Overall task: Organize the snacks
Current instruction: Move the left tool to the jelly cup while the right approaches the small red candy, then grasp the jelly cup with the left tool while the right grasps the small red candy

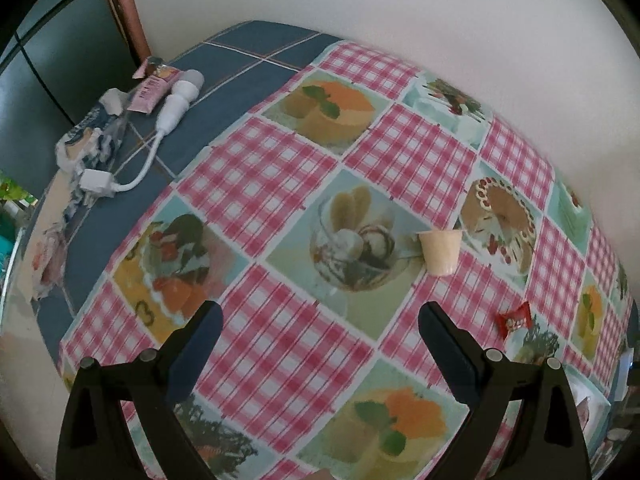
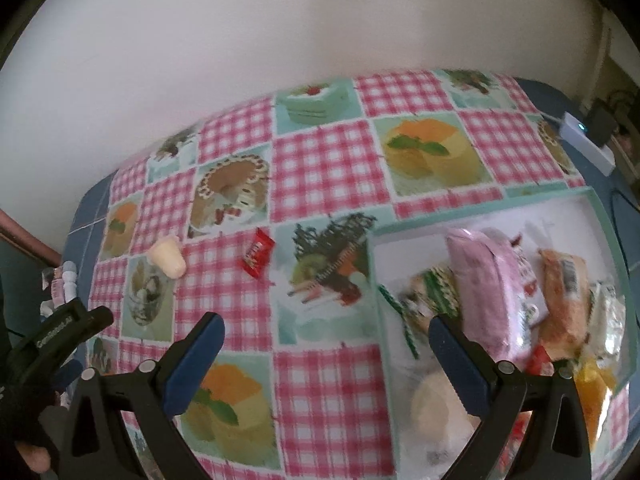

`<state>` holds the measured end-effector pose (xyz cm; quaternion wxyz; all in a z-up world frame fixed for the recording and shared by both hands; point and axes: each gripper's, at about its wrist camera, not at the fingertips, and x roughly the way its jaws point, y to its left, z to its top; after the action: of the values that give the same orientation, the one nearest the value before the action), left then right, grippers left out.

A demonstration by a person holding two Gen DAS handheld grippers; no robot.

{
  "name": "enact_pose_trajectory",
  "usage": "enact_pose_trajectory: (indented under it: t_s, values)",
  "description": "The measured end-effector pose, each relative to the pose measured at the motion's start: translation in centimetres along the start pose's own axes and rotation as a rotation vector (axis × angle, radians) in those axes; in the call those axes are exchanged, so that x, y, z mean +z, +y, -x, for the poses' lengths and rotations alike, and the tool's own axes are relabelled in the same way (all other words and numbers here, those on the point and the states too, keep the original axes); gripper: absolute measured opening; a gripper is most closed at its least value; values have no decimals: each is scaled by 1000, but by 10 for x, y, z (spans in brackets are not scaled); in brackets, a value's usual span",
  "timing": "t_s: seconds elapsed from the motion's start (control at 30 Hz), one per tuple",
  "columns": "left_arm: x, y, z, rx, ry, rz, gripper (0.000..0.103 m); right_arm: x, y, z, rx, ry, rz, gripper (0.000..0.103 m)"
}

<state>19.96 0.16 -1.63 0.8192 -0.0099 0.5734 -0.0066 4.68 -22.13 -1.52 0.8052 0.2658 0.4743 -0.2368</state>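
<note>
I've got the left tool hovering over the tabletop, fingers spread wide apart w/ nothing between them. The right tool is likewise wide apart and holding nothing, hanging over the near-left corner of the tray.

Surface: a pink gingham cloth w/ dessert pictures covers most of the tabletop; a blue plaid cloth shows at the far left end. Plain white wall runs right behind it.

Snacks still loose on the cloth: a pale jelly cup lying on its side, and a red candy near it but apart, closer to the tray side. In the right wrist view the tray sits at the right end of the tabletop, w/ a pink packet, an orange packet and other wrappers piled in; blurry, can't read them.

Far left end, on the blue cloth: a white charger w/ cable, a pink tube, and a crumpled bag. Beyond the tray, a white box w/ a small light.
</note>
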Motion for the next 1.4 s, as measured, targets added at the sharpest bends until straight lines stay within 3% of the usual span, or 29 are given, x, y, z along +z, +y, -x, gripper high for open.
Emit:
enact_pose_trajectory:
  t_s: [0.33, 0.7, 0.83, 1.03, 1.1, 1.23, 1.3, 1.4]
  values:
    - [16, -20, -19, -90, -31, -44, 98, 6, 33, -34, 62, -23, 74, 102]
    - [23, -52, -49, -149, -74, -102, 98, 18, 38, -78, 86, -28, 57, 78]
    - [24, -70, -58, -163, -71, -136, 97, 20, 41, -92, 85, -19, 57, 76]
    - [22, -91, -68, -149, -89, -192, 82, 22, 47, -103, 61, -37, 88, 62]
    - [21, -94, -73, -146, -88, -200, 73, 23, 47, -104, 59, -46, 92, 53]
    - [20, -95, -83, -128, -83, -198, 57, 24, 51, -107, 45, -61, 108, 47]
    - [20, -95, -82, -105, -100, -205, 45, 25, 51, -107, 41, -67, 112, 40]
    - [21, -92, -83, -117, -99, -198, 45, 24, 51, -107, 51, -67, 116, 29]
